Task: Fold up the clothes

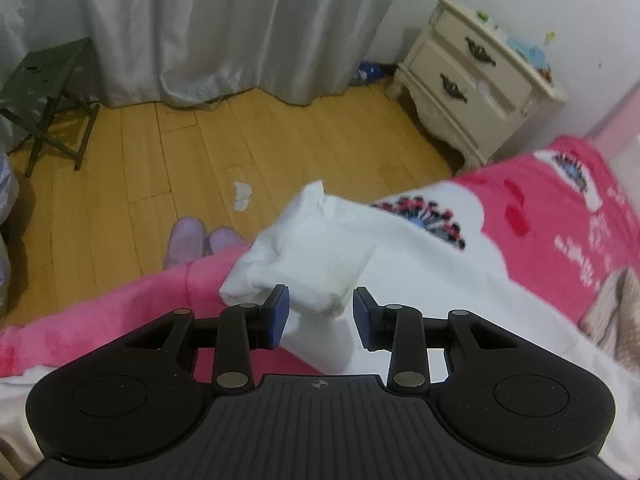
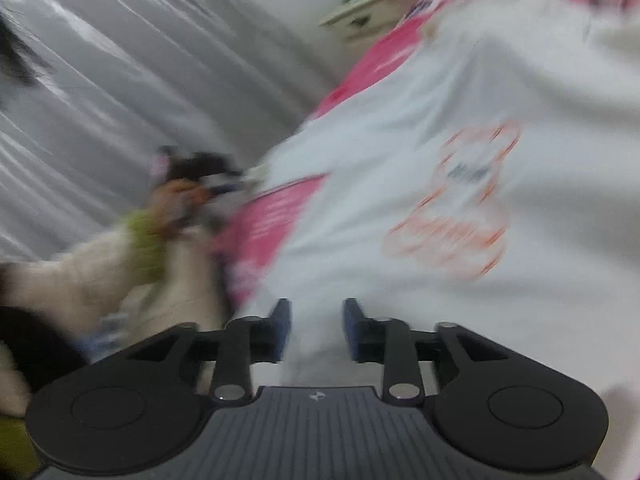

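A white T-shirt lies spread on a pink bed cover. Its sleeve is bunched and folded near the bed's edge. My left gripper is open, its blue pads on either side of the sleeve's lower fold, with cloth in the gap. In the blurred right wrist view the shirt shows an orange print. My right gripper is open just above the shirt's hem, white cloth between its pads. The person's hand with the other gripper shows at the left.
A cream nightstand stands by the bed's head. Wooden floor, grey curtains, a green folding stool, purple slippers and a scrap of paper lie beyond the bed edge.
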`<state>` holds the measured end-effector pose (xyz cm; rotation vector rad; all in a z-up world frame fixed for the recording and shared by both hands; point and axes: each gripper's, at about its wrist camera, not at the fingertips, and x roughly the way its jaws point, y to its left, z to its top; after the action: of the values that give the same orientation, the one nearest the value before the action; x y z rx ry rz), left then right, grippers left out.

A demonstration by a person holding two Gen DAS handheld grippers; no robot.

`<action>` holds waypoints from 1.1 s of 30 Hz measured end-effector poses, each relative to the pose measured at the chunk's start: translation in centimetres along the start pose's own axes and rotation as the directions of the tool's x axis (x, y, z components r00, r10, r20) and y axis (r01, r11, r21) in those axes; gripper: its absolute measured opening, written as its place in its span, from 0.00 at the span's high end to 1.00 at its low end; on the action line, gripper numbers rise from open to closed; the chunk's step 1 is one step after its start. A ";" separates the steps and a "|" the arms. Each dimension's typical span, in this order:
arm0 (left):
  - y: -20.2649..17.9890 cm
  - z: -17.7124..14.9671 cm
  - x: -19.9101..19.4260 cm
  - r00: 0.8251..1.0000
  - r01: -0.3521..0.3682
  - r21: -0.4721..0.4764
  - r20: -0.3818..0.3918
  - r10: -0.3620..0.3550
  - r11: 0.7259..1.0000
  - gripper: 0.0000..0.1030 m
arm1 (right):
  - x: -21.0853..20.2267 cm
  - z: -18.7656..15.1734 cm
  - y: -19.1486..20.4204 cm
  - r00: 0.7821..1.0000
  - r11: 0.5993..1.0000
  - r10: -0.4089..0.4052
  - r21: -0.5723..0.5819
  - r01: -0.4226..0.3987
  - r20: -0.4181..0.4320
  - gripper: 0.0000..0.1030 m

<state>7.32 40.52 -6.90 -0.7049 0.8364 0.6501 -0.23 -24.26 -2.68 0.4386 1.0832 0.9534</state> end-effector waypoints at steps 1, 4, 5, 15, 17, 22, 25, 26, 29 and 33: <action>0.0 0.0 -0.1 1.000 0.003 0.002 0.011 -0.003 1.000 0.66 | -0.3 -0.7 0.0 1.000 1.000 -0.010 0.020 0.010 0.018 0.58; -2.0 -0.7 -1.0 0.997 0.047 0.056 0.057 -0.051 0.997 0.66 | -1.7 -2.0 -0.8 0.983 0.983 -0.153 0.115 0.142 0.097 0.58; -2.7 -1.0 -1.3 0.995 0.063 0.075 0.072 -0.068 0.995 0.66 | -2.3 -2.4 -1.2 0.969 0.969 -0.213 0.153 0.194 0.123 0.58; -17.4 -13.5 -3.8 0.917 0.377 0.524 -0.098 -0.386 0.764 0.59 | -12.3 -5.4 -0.2 0.666 0.780 -0.604 0.494 0.384 0.437 0.58; -19.6 -17.2 -3.9 0.899 0.421 0.578 -0.161 -0.407 0.700 0.59 | -14.4 -5.9 0.7 0.592 0.754 -0.647 0.519 0.402 0.481 0.58; -24.0 -25.5 -4.3 0.847 0.510 0.675 -0.288 -0.447 0.532 0.59 | -18.6 -6.2 3.3 0.387 0.699 -0.714 0.563 0.441 0.583 0.54; -25.6 -29.0 -5.7 0.812 0.545 0.714 -0.320 -0.488 0.439 0.59 | -21.1 -6.3 4.6 0.250 0.645 -0.753 0.607 0.463 0.609 0.54; -25.9 -29.9 -6.2 0.801 0.553 0.725 -0.327 -0.502 0.410 0.58 | -22.1 -6.6 4.8 0.209 0.630 -0.762 0.627 0.458 0.613 0.53; -26.9 -32.4 -7.7 0.769 0.568 0.755 -0.345 -0.539 0.327 0.58 | -25.6 -7.1 5.4 0.088 0.567 -0.796 0.687 0.454 0.599 0.50; -28.8 -34.6 -8.9 0.728 0.590 0.770 -0.377 -0.572 0.243 0.58 | -31.6 -7.7 6.6 -0.070 0.500 -0.805 0.738 0.452 0.589 0.45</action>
<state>9.42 -5.32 -7.60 -0.0207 0.7096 -0.5216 -14.47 -47.83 15.85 0.5235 0.1700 -0.5064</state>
